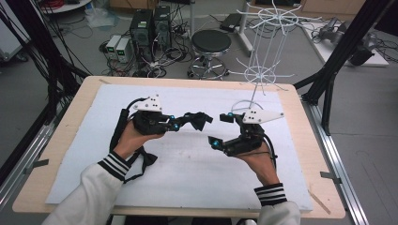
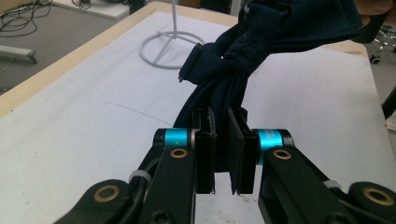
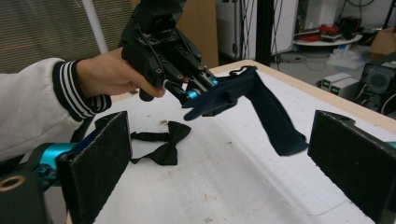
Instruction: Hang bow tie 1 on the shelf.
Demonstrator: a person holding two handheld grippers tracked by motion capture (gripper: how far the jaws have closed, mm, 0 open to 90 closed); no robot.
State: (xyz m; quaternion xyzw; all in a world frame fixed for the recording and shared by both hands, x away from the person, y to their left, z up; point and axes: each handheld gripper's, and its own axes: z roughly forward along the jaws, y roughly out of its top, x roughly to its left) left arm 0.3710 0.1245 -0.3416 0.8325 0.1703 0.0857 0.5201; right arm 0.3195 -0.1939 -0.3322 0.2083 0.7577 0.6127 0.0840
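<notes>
At the centre of the high view, the left gripper [image 1: 187, 120] pinches one dark navy cloth sock [image 1: 199, 119] between nearly closed jaws, lifted above the one white foam-covered table [image 1: 187, 183]. The right gripper [image 1: 221, 129], lower right, gapes wide and empty. One black bow tie [image 3: 166, 147] lies flat; one white wire rack [image 1: 263, 47] stands upper right.

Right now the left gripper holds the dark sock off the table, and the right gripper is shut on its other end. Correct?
Not quite. In the right gripper view the right gripper stands open, its jaws wide apart, clear of the sock. The left gripper does hold it.
</notes>
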